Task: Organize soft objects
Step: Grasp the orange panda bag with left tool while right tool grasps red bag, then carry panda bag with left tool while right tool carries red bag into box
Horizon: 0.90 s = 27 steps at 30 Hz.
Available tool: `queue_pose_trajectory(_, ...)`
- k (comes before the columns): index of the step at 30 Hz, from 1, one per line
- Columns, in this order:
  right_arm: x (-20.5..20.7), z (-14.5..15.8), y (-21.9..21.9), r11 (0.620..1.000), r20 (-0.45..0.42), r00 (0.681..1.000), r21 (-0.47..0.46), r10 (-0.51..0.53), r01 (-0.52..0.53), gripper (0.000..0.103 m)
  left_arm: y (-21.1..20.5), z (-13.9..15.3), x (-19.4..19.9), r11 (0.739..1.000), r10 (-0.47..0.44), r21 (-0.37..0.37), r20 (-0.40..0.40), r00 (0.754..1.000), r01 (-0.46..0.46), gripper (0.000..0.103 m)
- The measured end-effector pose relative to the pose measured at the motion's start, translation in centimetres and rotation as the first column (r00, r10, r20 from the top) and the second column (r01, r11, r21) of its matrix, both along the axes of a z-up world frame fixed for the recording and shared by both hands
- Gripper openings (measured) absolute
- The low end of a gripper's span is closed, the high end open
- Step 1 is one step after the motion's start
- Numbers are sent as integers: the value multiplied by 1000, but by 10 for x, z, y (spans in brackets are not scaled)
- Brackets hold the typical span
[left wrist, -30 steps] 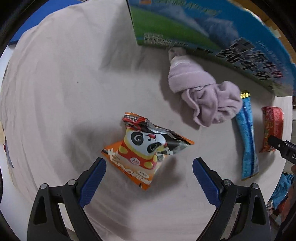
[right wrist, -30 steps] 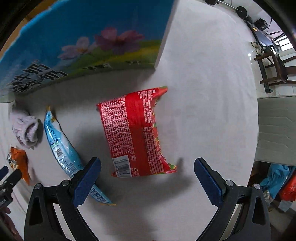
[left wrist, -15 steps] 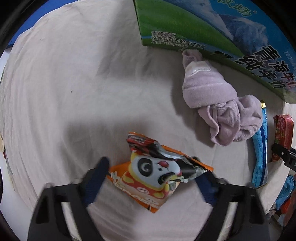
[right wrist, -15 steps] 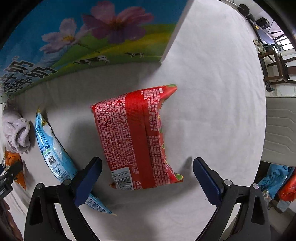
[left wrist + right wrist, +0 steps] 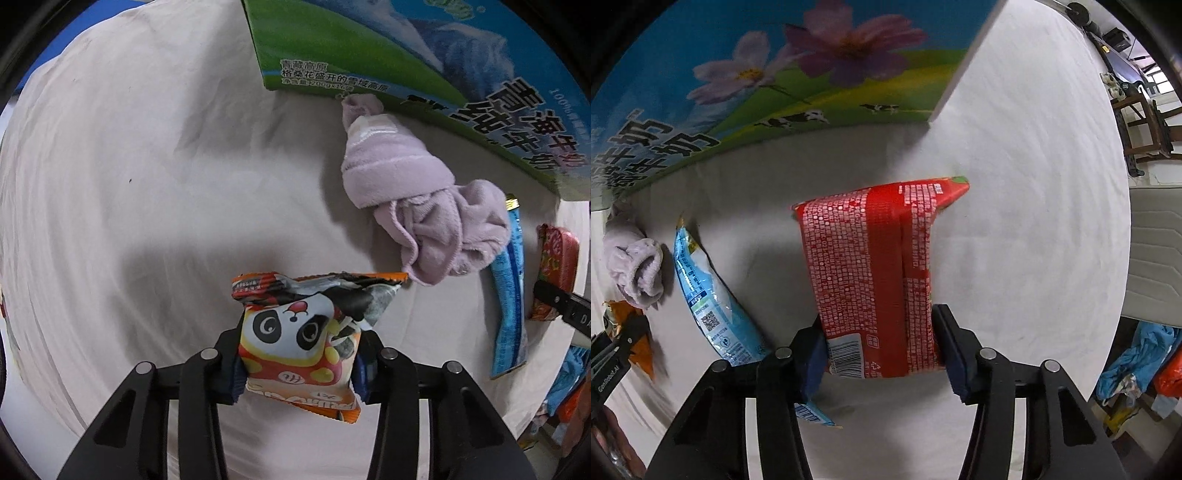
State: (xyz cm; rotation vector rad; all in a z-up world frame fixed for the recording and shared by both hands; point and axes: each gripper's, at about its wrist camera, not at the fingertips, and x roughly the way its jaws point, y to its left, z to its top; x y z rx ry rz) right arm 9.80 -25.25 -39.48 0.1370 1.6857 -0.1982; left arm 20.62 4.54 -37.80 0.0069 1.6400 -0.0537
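Note:
My left gripper (image 5: 297, 373) is shut on an orange panda snack bag (image 5: 303, 332), squeezing its lower half above the white cloth. My right gripper (image 5: 881, 354) is shut on a red snack packet (image 5: 871, 273), gripping its near end. A crumpled lilac towel (image 5: 417, 206) lies beyond the panda bag, against a blue and green milk carton box (image 5: 424, 74). A blue snack packet (image 5: 511, 288) lies to the towel's right; it also shows in the right wrist view (image 5: 709, 306), left of the red packet.
The milk carton box (image 5: 738, 85) stands at the back of the cloth-covered table (image 5: 1034, 184). The table edge runs down the right, with chairs (image 5: 1145, 122) and coloured bags (image 5: 1137, 365) on the floor beyond.
Both grippers moved forward and closed. The left one took hold of the panda bag. The right one took hold of the red packet.

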Motion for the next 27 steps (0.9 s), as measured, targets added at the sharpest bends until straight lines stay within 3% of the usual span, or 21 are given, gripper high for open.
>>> queue_pose_trajectory(7,-10,12,2,999,16,1000,35,0,-1,52,-10,20,-21,997,52,-55,28,998,-50,40)
queue_pose_trajectory(14,-22,43,10,996,61,998,81,21,-26,51,-25,57,-40,993,56,-103,76,996,-48,39)
queue_pose_trajectory(21,-36,91,21,987,117,991,140,63,-79,50,-47,108,-46,989,32,-149,146,989,-10,39)
queue_pose_trajectory(27,-26,155,36,977,193,978,179,77,-113,50,-58,157,-22,983,11,-182,215,977,29,39)
